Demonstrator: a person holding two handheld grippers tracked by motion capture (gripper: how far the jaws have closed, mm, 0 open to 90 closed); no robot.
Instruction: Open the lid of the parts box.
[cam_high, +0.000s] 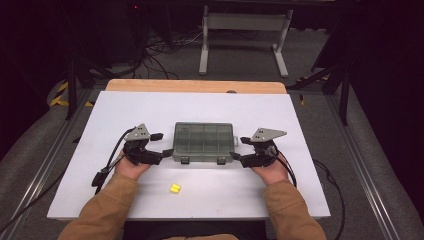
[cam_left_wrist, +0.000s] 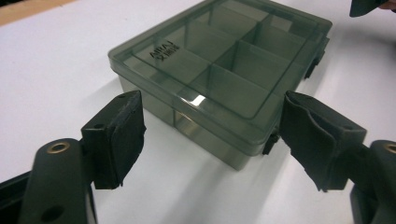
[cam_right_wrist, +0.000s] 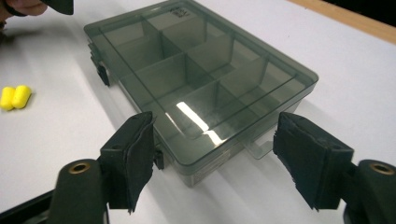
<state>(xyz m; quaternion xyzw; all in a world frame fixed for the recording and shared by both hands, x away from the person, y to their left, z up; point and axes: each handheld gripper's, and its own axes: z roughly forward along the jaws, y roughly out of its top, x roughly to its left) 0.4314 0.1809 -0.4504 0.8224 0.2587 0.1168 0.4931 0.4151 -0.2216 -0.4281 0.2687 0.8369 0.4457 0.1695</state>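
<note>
Since the smoky plastic organizer box (cam_high: 204, 142) sits mid-desk (cam_high: 150, 107) between both wide-open grippers, left gripper (cam_high: 161, 145) and right gripper (cam_high: 239, 148), I'd guess it's light, stiff, slick; grab the short ends.

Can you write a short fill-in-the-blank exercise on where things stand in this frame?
1. The lid of the compartment box is ____.
2. The left hand-held gripper and the right hand-held gripper both have their jaws ____.
3. The two small pieces on the white table are ____ in colour.

Missing words: closed; open; yellow
</note>
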